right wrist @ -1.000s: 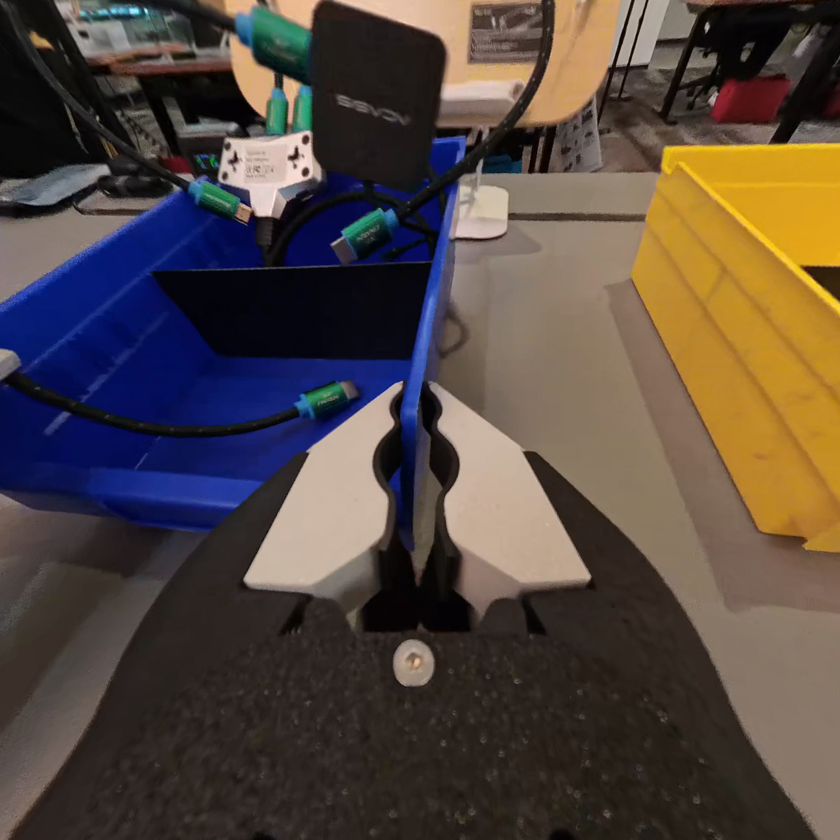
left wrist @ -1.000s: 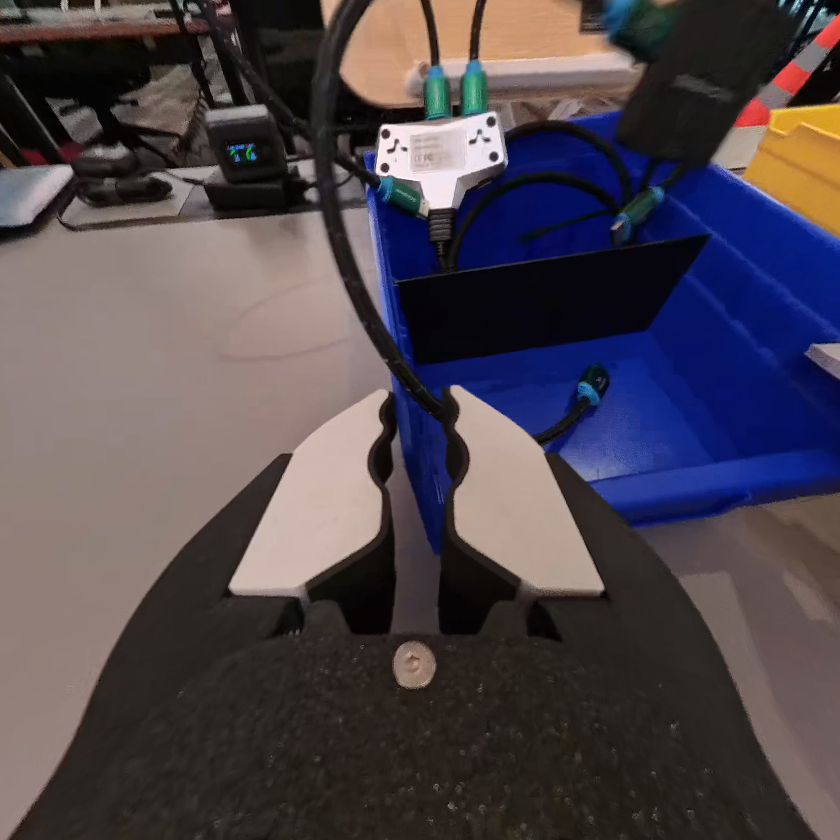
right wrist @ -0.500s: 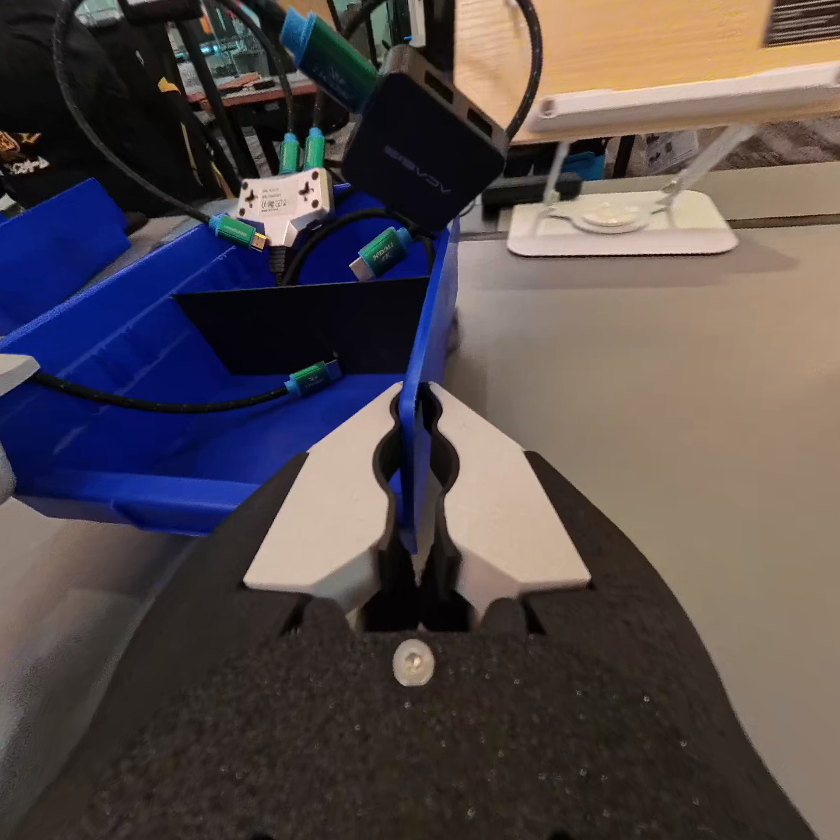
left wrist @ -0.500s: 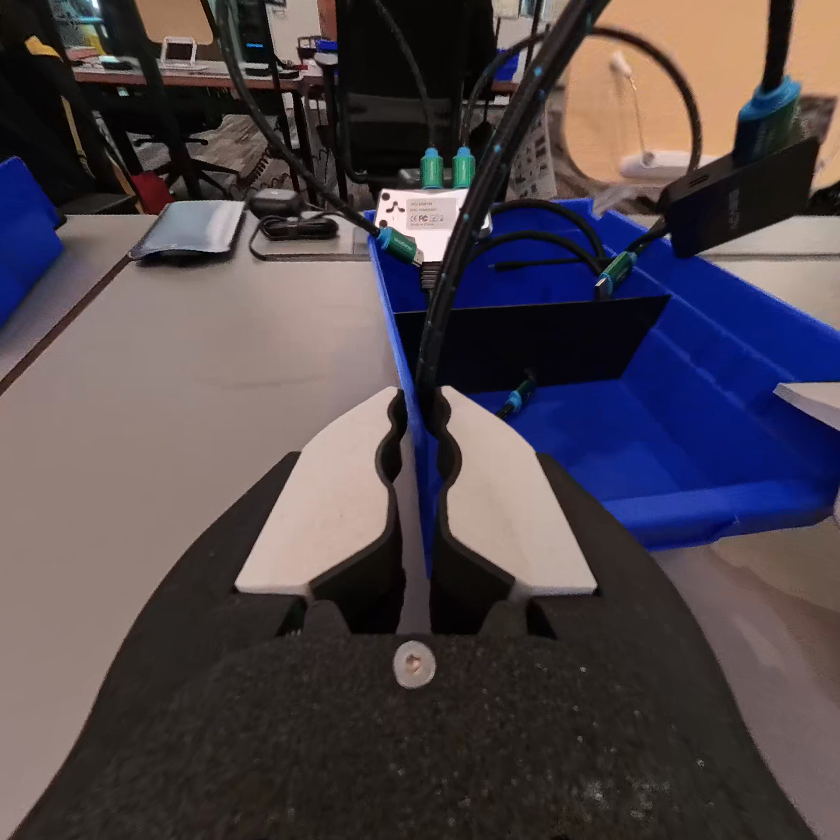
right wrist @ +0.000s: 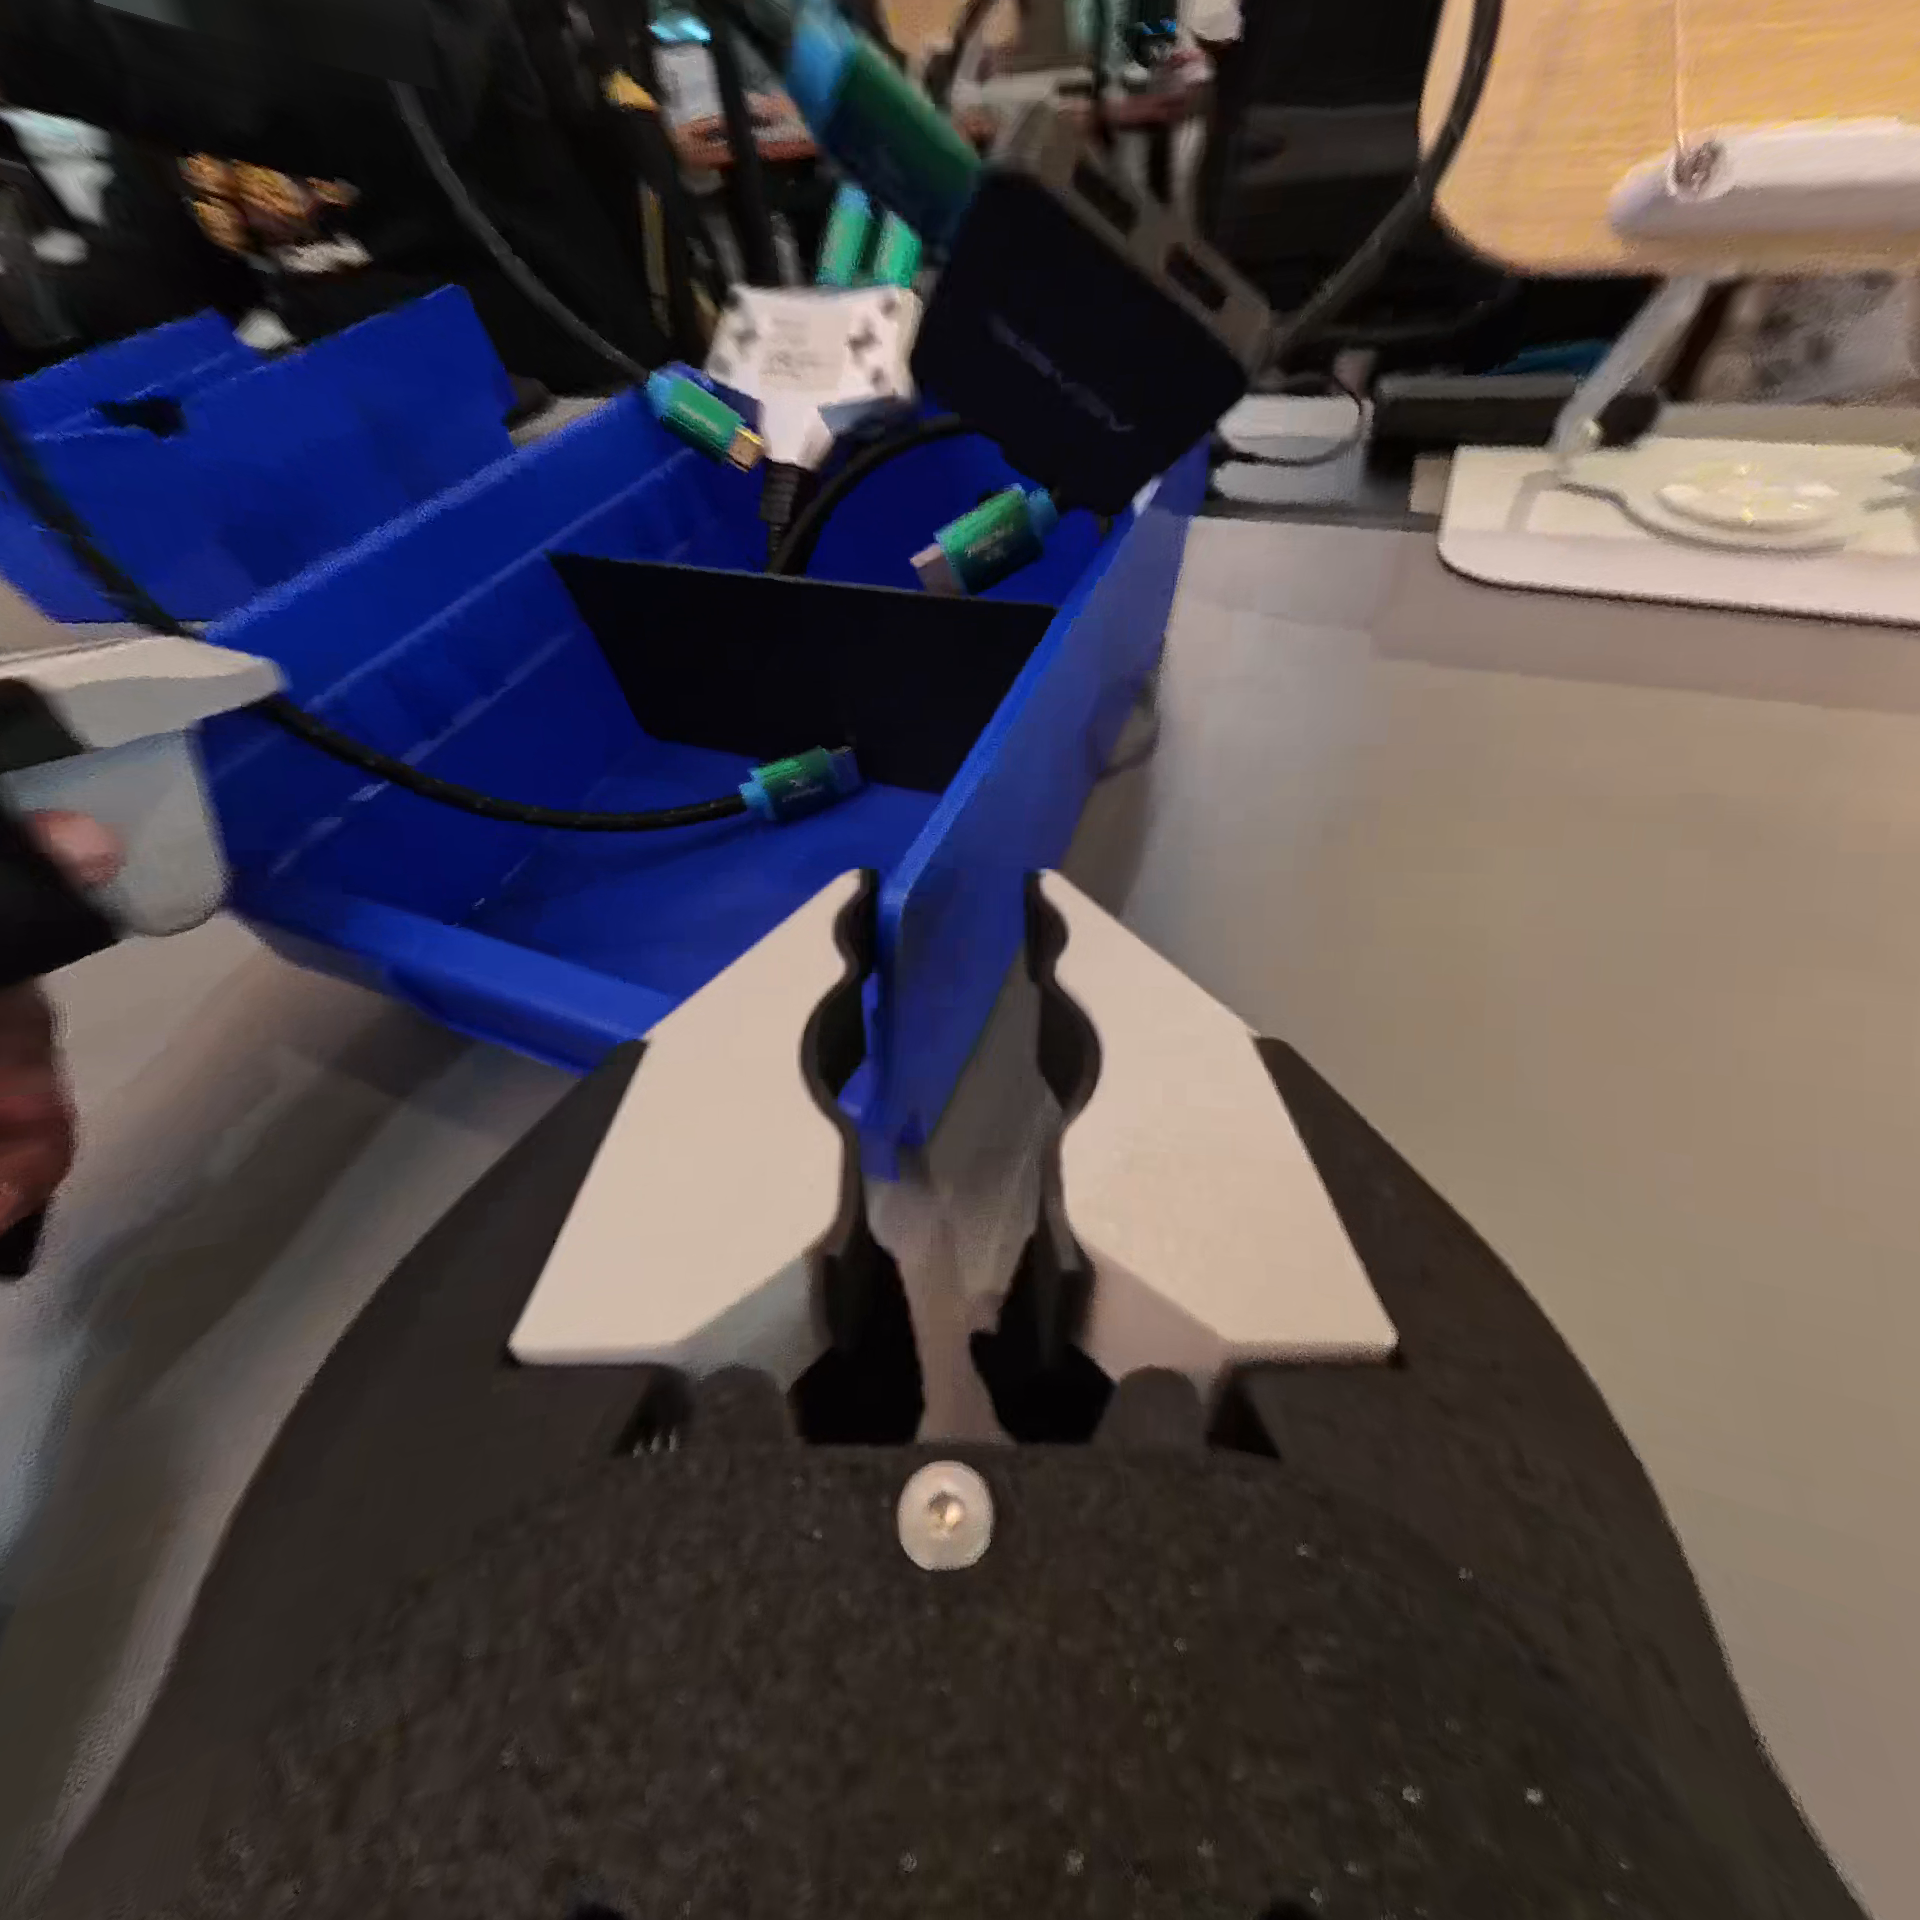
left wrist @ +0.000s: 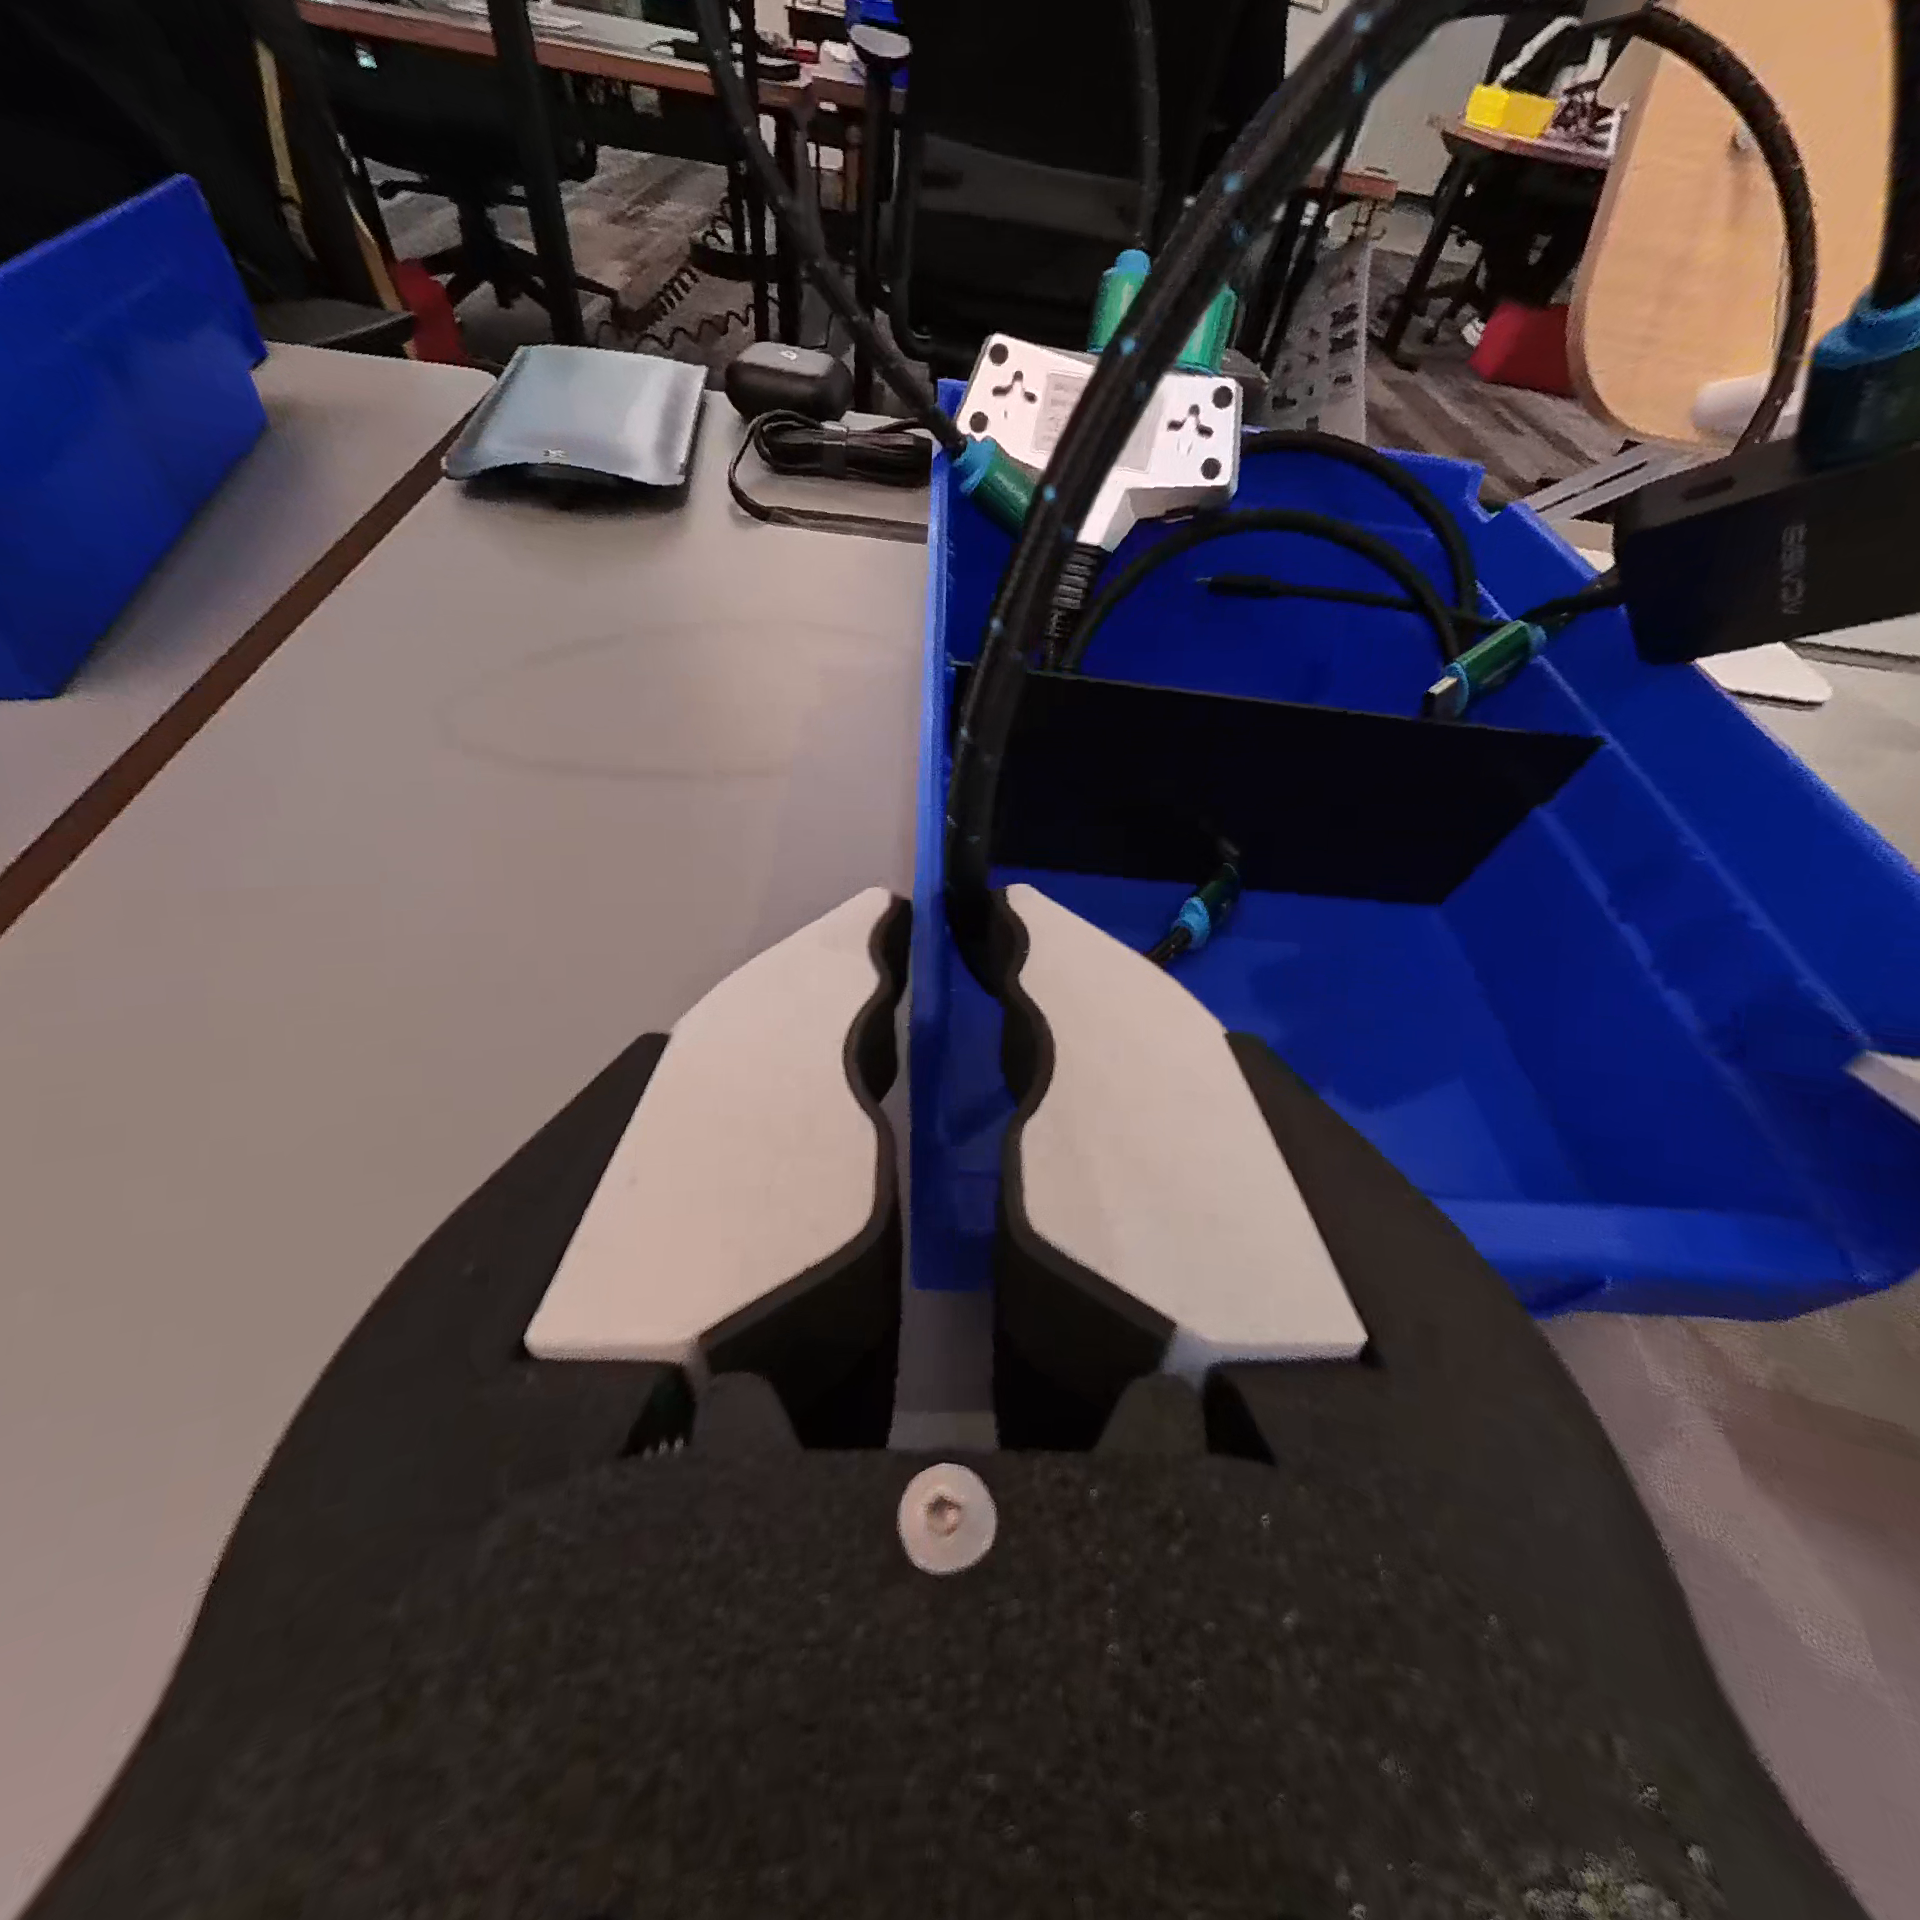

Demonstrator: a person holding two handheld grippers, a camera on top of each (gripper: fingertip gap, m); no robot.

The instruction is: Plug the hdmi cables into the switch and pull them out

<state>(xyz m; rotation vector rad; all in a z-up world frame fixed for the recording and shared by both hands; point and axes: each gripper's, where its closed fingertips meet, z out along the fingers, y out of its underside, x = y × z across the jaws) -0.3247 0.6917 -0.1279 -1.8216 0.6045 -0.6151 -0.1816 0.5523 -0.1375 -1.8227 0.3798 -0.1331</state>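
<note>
A blue bin [left wrist: 1558, 1039] stands on the grey table. My left gripper [left wrist: 951, 914] is shut on its left wall, with a black braided HDMI cable [left wrist: 1039, 540] pinched beside the wall. My right gripper [right wrist: 951, 894] straddles the bin's right wall [right wrist: 935, 997] with its jaws apart and a gap at the right finger. A silver switch [left wrist: 1101, 436] with green plugs and a black switch box [right wrist: 1070, 353] hang over the bin's far end. Loose green plugs lie in the bin [right wrist: 800, 784] and dangle by the black divider [right wrist: 987, 540].
A second blue bin [left wrist: 104, 436] sits at the far left. A dark pouch [left wrist: 582, 426] and a black case [left wrist: 790, 379] lie behind the bin. A white stand base [right wrist: 1704, 520] is at the back right. The left gripper [right wrist: 125, 727] and a hand show at the right view's left edge. The tips of one gripper are about 20 centimetres away from the tips of the other.
Both grippers and the bin have swung to a new spot, and the yellow bin has left view. The right jaws have opened off the wall. The left still clamps wall and cable.
</note>
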